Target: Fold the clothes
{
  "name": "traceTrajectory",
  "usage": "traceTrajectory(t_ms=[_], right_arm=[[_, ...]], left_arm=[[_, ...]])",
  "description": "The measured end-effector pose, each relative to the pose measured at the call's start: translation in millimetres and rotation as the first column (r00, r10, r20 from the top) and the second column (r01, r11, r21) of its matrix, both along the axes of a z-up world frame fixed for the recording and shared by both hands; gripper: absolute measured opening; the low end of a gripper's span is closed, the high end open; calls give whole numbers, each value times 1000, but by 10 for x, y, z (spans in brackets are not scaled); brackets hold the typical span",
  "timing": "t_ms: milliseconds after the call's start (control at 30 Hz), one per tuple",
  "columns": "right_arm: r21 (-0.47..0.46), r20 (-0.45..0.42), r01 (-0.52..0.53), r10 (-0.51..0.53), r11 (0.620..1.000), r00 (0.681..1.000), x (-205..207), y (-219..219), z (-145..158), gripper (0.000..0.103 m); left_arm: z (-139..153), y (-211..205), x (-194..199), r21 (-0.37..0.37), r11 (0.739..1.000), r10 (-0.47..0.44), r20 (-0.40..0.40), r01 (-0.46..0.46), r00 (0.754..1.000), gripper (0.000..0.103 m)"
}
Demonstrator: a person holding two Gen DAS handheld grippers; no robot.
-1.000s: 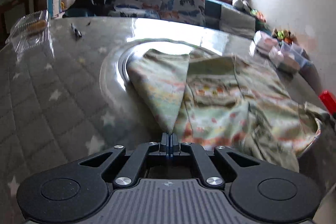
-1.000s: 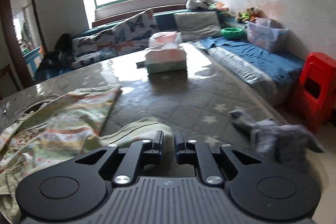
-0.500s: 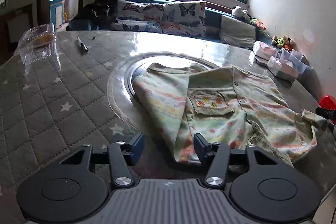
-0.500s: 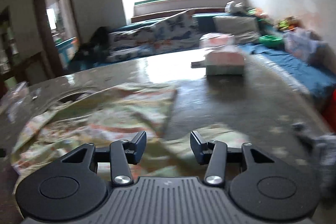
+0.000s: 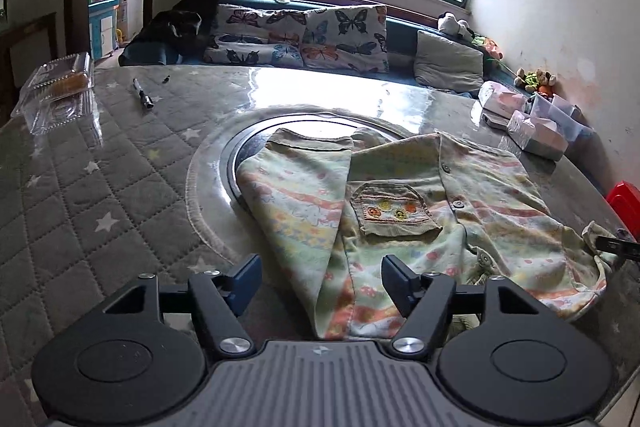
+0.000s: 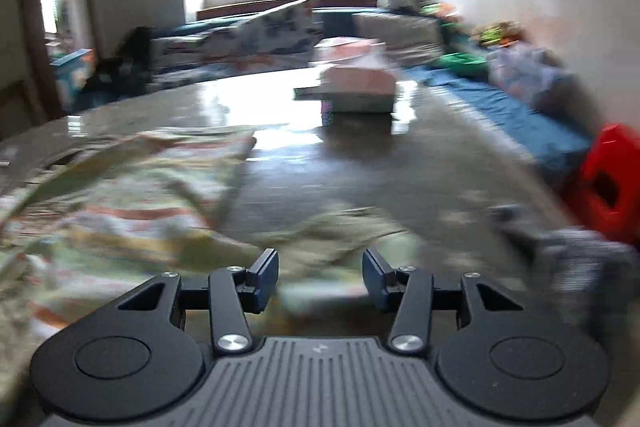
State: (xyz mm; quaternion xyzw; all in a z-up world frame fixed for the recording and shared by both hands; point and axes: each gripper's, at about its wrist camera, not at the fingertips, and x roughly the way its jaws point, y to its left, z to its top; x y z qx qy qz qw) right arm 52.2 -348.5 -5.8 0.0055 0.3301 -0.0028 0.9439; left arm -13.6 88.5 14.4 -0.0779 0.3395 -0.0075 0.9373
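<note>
A pale green child's shirt [image 5: 400,203] with orange stripes, buttons and a chest pocket lies spread on the round table, its left side folded over the front. My left gripper [image 5: 320,281] hovers open above the shirt's near hem, holding nothing. The right wrist view is blurred by motion: the shirt [image 6: 132,195] spreads to the left and a sleeve end [image 6: 344,231] lies just ahead of my open right gripper [image 6: 320,277]. The tip of the other gripper [image 5: 618,247] shows at the shirt's right sleeve.
The table [image 5: 100,195] has a quilted star cover under glass. On it are a clear plastic box [image 5: 60,91], a pen [image 5: 143,95], tissue packs [image 5: 528,123] and a tissue box [image 6: 358,91]. A grey cloth [image 6: 576,259] lies right; a red stool [image 6: 608,183] stands beyond.
Both grippers went from shut to open: the left let go of the shirt's folded edge and drew back upward. The right released the sleeve and is swinging, blurring its view.
</note>
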Motion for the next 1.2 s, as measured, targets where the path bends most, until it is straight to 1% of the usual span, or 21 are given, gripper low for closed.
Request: traceTrajectory(t_ms=[33, 100, 200, 267, 333, 433, 533, 567, 633, 700, 733, 767, 900, 1033, 1100, 1200], right_arm=[[-26, -3, 38, -38, 999, 999, -36, -95, 19, 49], [-35, 0, 91, -91, 995, 996, -104, -234, 50, 49], [-18, 21, 107, -107, 994, 994, -170, -316, 119, 50], [-9, 33, 70, -70, 998, 997, -163, -242, 153, 61], [-7, 37, 20, -19, 1000, 999, -145, -129, 161, 65], [-34, 16, -40, 41, 999, 999, -55, 86, 67, 72], [-79, 0, -49, 50, 996, 999, 11, 194, -42, 72], [-100, 2, -41, 41, 994, 999, 17, 197, -61, 73], [-118, 16, 12, -10, 993, 1000, -48, 66, -8, 76], [-135, 31, 65, -61, 989, 998, -114, -64, 44, 76], [-143, 39, 91, -86, 986, 996, -146, -129, 71, 76], [-151, 47, 117, -111, 982, 993, -179, -194, 97, 77], [-179, 80, 219, -207, 959, 975, -310, -449, 203, 78], [-148, 116, 230, -214, 962, 970, -447, -529, 319, 78], [-118, 112, 189, -176, 975, 978, -452, -464, 323, 78], [-55, 68, 91, -87, 994, 994, -353, -322, 235, 78]], left_arm=[[-1, -10, 8, -1, 1000, -1, 0, 1, 1000, 71], [-4, -30, 20, -2, 1000, -7, 0, 7, 1000, 72], [-11, -56, 38, -6, 1000, -14, -1, 14, 1000, 73], [-15, -77, 45, -8, 1000, -15, -2, 15, 1000, 74], [-14, -99, 42, -10, 1000, -16, -4, 16, 1000, 77], [-20, -138, 24, -8, 1000, -22, -8, 22, 1000, 78], [-21, -163, 9, -4, 1000, -25, -11, 25, 1000, 82], [-19, -170, 8, -3, 1000, -26, -11, 26, 1000, 82], [-14, -177, 10, -2, 1000, -29, -11, 29, 1000, 84], [-13, -183, 27, -2, 1000, -30, -10, 30, 999, 89], [-19, -193, 39, -2, 1000, -31, -11, 31, 999, 90], [-25, -205, 51, -4, 999, -33, -13, 33, 999, 90], [-52, -273, 90, -12, 998, -57, -19, 57, 998, 95], [-48, -333, 121, -10, 997, -71, -15, 71, 997, 102], [-40, -350, 139, -6, 998, -70, -14, 70, 997, 103], [-31, -366, 162, -1, 998, -66, -13, 66, 998, 103]])
